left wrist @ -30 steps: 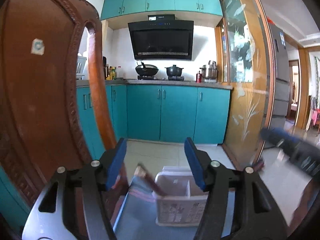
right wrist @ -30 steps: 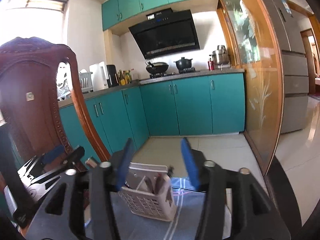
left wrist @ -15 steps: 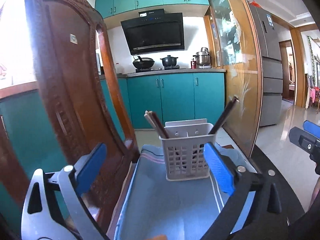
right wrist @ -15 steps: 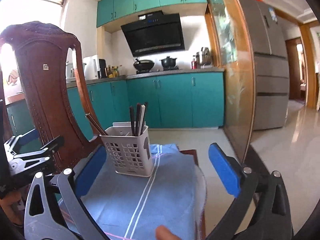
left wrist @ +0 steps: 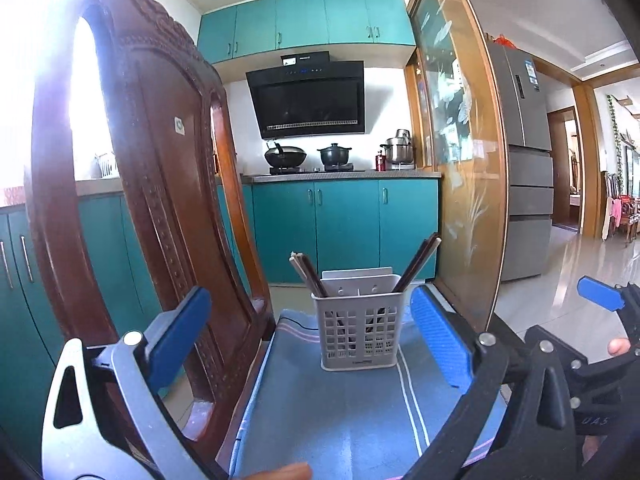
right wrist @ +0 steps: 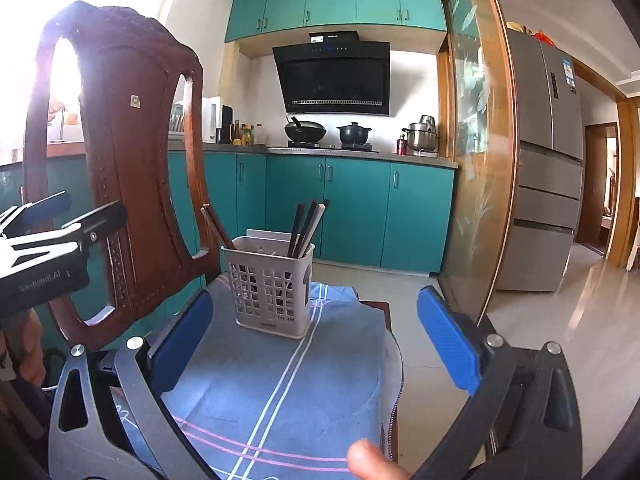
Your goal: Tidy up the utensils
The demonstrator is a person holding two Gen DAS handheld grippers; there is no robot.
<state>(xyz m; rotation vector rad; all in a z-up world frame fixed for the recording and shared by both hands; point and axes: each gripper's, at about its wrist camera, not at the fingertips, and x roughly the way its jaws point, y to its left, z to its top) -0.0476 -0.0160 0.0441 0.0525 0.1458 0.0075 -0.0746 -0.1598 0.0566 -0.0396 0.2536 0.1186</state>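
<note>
A: One perforated utensil basket (left wrist: 357,332) stands upright on the blue cloth (left wrist: 340,412), at about twelve o'clock from both grippers.

B: How many chopsticks?

A: Two clusters. The reddish-brown chopsticks (right wrist: 217,226) lean toward ten o'clock out of the basket's left corner; the dark chopsticks (right wrist: 306,227) lean toward one o'clock on the right side. I count roughly three or four sticks in the dark cluster, and the exact number in the brown one cannot be told.

B: And the grippers?

A: Two, both released. The left gripper (left wrist: 316,340) has just been spreading its blue pads; the basket shows beyond the gap, untouched by either pad. The right gripper (right wrist: 316,340) has likewise just been spreading, nothing gripped, cloth and basket ahead of it.

B: Anything else nearby?

A: One carved wooden chair (right wrist: 132,168) at nine to ten o'clock, just beside the cloth. On the stove behind: one wok (right wrist: 305,130), one black pot (right wrist: 354,133), and one steel pot (right wrist: 424,134).
</note>
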